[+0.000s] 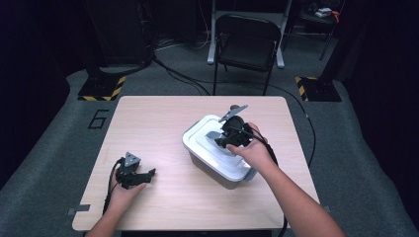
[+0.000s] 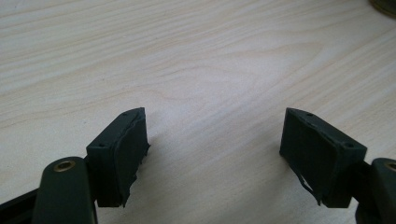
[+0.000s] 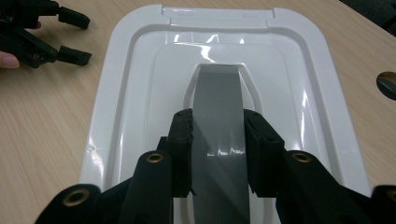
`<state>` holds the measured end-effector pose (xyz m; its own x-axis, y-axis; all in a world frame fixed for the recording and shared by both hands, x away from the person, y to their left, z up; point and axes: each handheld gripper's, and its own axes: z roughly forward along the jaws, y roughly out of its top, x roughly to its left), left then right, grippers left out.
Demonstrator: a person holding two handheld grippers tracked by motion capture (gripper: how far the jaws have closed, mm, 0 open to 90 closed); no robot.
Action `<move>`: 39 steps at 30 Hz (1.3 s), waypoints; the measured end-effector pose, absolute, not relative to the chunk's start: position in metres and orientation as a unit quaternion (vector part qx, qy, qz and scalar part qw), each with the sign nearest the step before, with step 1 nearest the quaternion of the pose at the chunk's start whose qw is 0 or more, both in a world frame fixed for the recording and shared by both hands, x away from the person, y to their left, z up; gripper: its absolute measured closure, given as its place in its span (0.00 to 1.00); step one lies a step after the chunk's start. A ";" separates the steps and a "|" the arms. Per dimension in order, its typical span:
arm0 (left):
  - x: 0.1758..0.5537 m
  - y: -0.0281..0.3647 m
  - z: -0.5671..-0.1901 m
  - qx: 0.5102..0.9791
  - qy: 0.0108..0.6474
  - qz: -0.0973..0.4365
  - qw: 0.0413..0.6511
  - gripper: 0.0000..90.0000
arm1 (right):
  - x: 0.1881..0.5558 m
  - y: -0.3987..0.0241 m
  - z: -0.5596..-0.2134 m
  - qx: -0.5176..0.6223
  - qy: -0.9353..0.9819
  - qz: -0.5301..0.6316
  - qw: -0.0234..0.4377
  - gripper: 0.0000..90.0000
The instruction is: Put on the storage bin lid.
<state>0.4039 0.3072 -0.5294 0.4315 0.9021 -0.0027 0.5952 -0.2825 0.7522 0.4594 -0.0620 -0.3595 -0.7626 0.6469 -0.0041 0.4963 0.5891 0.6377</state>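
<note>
A white-lidded plastic box (image 1: 217, 155) stands right of the table's middle, turned at an angle. Its lid (image 3: 140, 93) has a grey handle (image 3: 218, 116) along its centre. My right gripper (image 3: 217, 149) comes down on the lid from above, and its jaws are shut on that grey handle, one pad on each side. In the high view the right gripper (image 1: 228, 137) sits on top of the box with the hand behind it. My left gripper (image 1: 148, 174) rests low over the table near the front left, open, with bare wood between its pads (image 2: 126, 149).
The wooden table (image 1: 163, 118) stands on grey carpet. A black folding chair (image 1: 247, 47) is behind the far edge. Cables trail from both grippers off the front of the table. A dark round mark (image 3: 386, 85) shows on the wood to the right of the box.
</note>
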 end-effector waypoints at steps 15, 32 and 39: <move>0.404 0.307 -0.529 0.770 0.486 0.219 0.350 0.25 | 0.459 -0.065 -0.358 0.324 0.878 0.333 0.115 0.55; 0.404 0.307 -0.529 0.770 0.486 0.219 0.350 0.25 | 0.459 -0.103 -0.340 0.351 0.853 0.358 0.144 0.49; 0.404 0.307 -0.529 0.770 0.486 0.219 0.350 0.25 | 0.459 -0.126 -0.337 0.380 0.839 0.355 0.163 0.49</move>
